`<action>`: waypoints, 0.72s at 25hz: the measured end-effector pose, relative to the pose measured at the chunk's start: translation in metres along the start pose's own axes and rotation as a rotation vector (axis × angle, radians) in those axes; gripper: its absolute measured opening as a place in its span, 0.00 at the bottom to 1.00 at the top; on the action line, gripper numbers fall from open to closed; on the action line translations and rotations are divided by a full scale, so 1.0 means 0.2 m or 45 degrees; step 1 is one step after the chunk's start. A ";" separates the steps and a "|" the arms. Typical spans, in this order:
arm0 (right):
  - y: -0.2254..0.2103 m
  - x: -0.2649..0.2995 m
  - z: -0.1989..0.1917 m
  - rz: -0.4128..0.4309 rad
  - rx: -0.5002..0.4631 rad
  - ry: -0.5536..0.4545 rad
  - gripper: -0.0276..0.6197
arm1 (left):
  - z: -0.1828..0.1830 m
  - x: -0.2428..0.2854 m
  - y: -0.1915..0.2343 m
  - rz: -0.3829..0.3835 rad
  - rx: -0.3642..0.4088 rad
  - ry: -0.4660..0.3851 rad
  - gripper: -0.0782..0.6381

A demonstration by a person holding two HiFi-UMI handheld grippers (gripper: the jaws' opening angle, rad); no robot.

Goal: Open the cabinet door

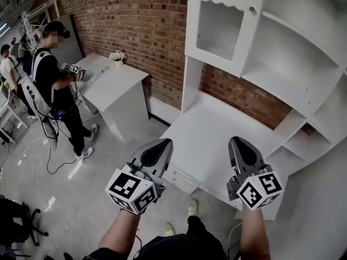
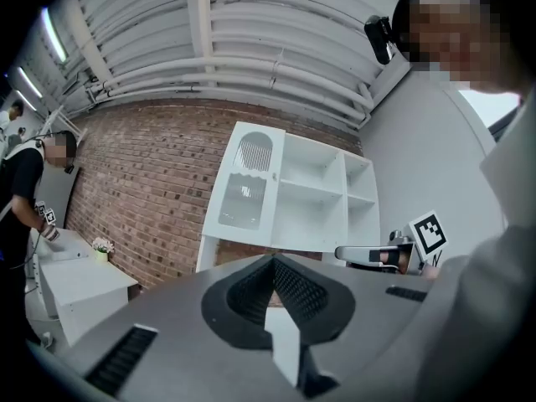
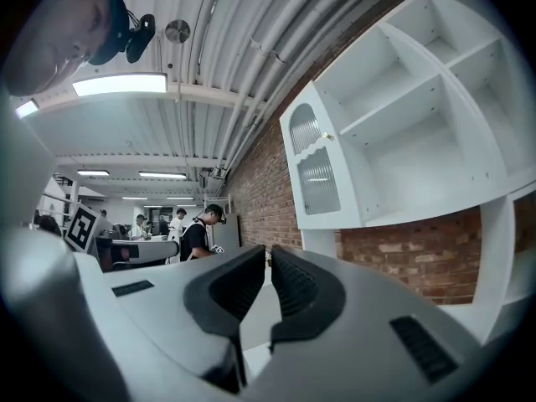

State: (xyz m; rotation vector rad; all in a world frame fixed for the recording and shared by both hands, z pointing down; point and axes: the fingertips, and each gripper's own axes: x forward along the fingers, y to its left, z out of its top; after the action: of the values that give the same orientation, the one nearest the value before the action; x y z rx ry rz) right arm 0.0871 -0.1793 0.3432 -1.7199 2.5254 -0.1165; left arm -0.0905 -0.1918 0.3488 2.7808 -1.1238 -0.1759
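Observation:
The white cabinet door (image 1: 219, 23), with ribbed glass panes and a small knob (image 1: 251, 8) on its right edge, is closed at the upper left of a white hutch. It also shows in the left gripper view as the door (image 2: 247, 182) and in the right gripper view as the door (image 3: 314, 166) with its knob (image 3: 329, 136). My left gripper (image 1: 164, 143) (image 2: 273, 260) and right gripper (image 1: 238, 141) (image 3: 269, 249) are held side by side, low in front of the desk and well short of the door. Both are shut with nothing between the pads.
Open shelves (image 1: 303, 64) fill the hutch to the right of the door, above a white desk top (image 1: 217, 129) with a drawer (image 1: 181, 179). A brick wall (image 1: 141, 20) stands behind. To the left, another person (image 1: 51, 75) works at a second white desk (image 1: 116, 88) with a flower pot (image 1: 117, 56).

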 end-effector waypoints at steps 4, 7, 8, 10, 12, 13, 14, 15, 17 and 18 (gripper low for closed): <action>-0.22 0.18 0.03 -0.004 -0.015 -0.029 0.05 | 0.00 0.18 0.07 0.012 -0.001 -0.004 0.12; -0.39 0.32 0.08 -0.011 -0.032 -0.039 0.06 | 0.01 0.33 0.09 0.015 -0.012 -0.017 0.12; -0.44 0.36 0.10 -0.008 -0.036 -0.041 0.09 | 0.03 0.38 0.10 0.016 -0.010 -0.024 0.12; -0.54 0.47 0.14 0.002 -0.041 -0.041 0.13 | 0.05 0.48 0.12 0.033 0.001 -0.027 0.12; -0.64 0.57 0.15 0.001 -0.046 -0.040 0.14 | 0.07 0.59 0.16 0.053 0.005 -0.032 0.12; -0.70 0.62 0.16 -0.004 -0.051 -0.037 0.15 | 0.07 0.65 0.17 0.064 0.008 -0.035 0.12; -0.76 0.66 0.16 -0.010 -0.058 -0.033 0.15 | 0.08 0.71 0.18 0.073 0.010 -0.037 0.12; -0.81 0.71 0.16 -0.015 -0.064 -0.028 0.16 | 0.08 0.77 0.19 0.081 0.011 -0.039 0.12; -0.91 0.78 0.15 -0.025 -0.070 -0.018 0.18 | 0.08 0.87 0.19 0.089 0.017 -0.040 0.12; -0.96 0.81 0.14 -0.031 -0.072 -0.014 0.19 | 0.08 0.92 0.19 0.091 0.022 -0.041 0.12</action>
State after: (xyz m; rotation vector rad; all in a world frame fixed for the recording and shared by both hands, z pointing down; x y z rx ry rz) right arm 0.2081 -0.3996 0.3313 -1.7672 2.5244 -0.0372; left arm 0.0122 -0.3482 0.3295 2.7574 -1.2353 -0.2044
